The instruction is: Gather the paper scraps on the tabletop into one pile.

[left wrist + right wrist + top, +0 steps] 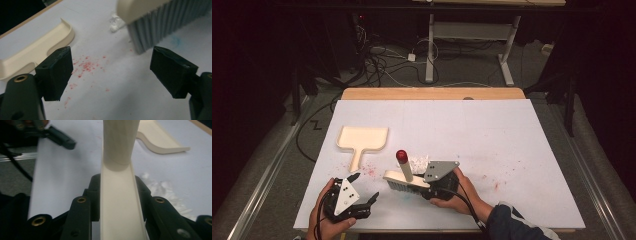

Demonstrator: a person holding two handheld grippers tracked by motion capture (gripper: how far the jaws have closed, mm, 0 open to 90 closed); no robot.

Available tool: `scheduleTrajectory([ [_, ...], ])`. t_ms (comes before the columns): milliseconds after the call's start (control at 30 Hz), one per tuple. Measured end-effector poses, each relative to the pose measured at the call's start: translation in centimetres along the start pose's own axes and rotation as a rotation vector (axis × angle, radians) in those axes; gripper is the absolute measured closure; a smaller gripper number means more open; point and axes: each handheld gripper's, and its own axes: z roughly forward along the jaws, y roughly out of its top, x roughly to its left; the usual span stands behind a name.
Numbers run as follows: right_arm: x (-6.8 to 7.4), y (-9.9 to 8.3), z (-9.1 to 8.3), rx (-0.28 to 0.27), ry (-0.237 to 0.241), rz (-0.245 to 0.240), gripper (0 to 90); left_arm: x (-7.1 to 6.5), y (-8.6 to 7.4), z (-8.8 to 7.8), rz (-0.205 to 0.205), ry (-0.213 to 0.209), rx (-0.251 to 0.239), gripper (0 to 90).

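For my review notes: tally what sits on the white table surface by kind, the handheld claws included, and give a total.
Brushes: 1, the cream brush with a red-tipped handle, clamped in the right claw
Dustpans: 1, the cream dustpan
Claws: 2, the left claw being open
White scrap piles: 1, the white scraps
Red speck patches: 1, the red specks
Total: 6

The left gripper (pixel 362 192) is held low at the near left with its jaws spread wide and empty, while the right gripper (pixel 424 186) is gripped in the right hand (pixel 457 197), jaws clamped together.
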Motion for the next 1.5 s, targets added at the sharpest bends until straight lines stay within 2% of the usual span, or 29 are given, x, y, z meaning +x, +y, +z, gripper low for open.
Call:
scheduleTrajectory([
  [100,-1.4,0.1,-0.2,0.014,-0.036,0.023,68.1,-0.2,-0.1,0.3,0.018,-0.01,0.019,17.5],
  [200,-2.3,0.0,-1.1,-0.001,-0.073,0.055,68.2,-0.1,-0.1,0.4,0.02,-0.015,0.022,17.4],
  [233,-2.4,0.0,-1.5,-0.014,-0.063,0.063,68.2,-0.2,0.0,0.4,0.017,-0.015,0.017,17.4],
  [267,-2.5,0.0,-2.3,-0.032,-0.056,0.069,68.1,-0.3,0.0,0.4,0.021,-0.013,0.018,17.4],
  [367,-2.3,0.1,-4.9,-0.06,-0.076,0.052,68.1,-0.4,0.1,0.3,0.033,-0.013,0.019,17.4],
  [400,-2.3,0.0,-6.0,-0.069,-0.091,0.062,68.1,-0.5,0.1,0.3,0.034,-0.015,0.019,17.4],
  [467,-2.6,-0.3,-7.9,-0.075,-0.139,0.071,68.1,-0.5,0.1,0.3,0.036,-0.016,0.023,17.4],
  [533,-2.9,-0.9,-9.2,-0.072,-0.208,0.086,68.1,-0.6,0.1,0.3,0.038,-0.017,0.025,17.3],
  [600,-3.5,-1.7,-10.0,-0.067,-0.261,0.137,68.1,-0.7,0.2,0.4,0.041,-0.017,0.027,17.3],
  [633,-3.8,-2.4,-10.0,-0.053,-0.303,0.159,68.1,-0.7,0.2,0.5,0.041,-0.017,0.028,17.3],
  [700,-4.2,-3.2,-9.2,-0.008,-0.392,0.17,68.2,-0.7,0.3,0.6,0.044,-0.018,0.031,17.3],
  [733,-4.4,-3.5,-8.7,0.006,-0.418,0.189,68.1,-0.7,0.3,0.7,0.046,-0.017,0.036,17.3],
  [800,-4.5,-3.9,-7.6,0.024,-0.416,0.205,68.1,-0.7,0.3,0.8,0.045,-0.02,0.037,17.3],
  [867,-4.2,-4.1,-6.0,0.043,-0.452,0.202,68.1,-0.7,0.3,0.9,0.042,-0.021,0.039,17.3],
  [967,-3.4,-3.8,-4.0,0.036,-0.46,0.223,68.1,-0.7,0.3,0.9,0.039,-0.023,0.039,17.3],
  [1000,-3.0,-3.5,-3.4,0.038,-0.451,0.224,68.2,-0.7,0.2,0.9,0.039,-0.023,0.039,17.4],
  [1100,-2.0,-2.7,-1.8,0.032,-0.47,0.216,68.1,-0.6,0.2,0.8,0.034,-0.023,0.035,17.3],
  [1200,-1.7,-1.9,-0.5,0.017,-0.482,0.201,68.0,-0.6,0.2,0.8,0.033,-0.025,0.033,17.3],
  [1233,-1.7,-1.7,-0.1,0.013,-0.475,0.212,68.1,-0.6,0.2,0.8,0.034,-0.025,0.032,17.3],
  [1300,-1.6,-1.2,0.4,-0.011,-0.478,0.219,68.1,-0.6,0.2,0.9,0.032,-0.025,0.033,17.3],
  [1367,-1.6,-0.9,0.7,-0.036,-0.459,0.233,68.1,-0.6,0.2,0.9,0.031,-0.026,0.032,17.4],
  [1500,-2.0,-0.7,0.2,-0.036,-0.487,0.219,68.1,-0.6,0.1,0.8,0.029,-0.026,0.033,17.3],
])
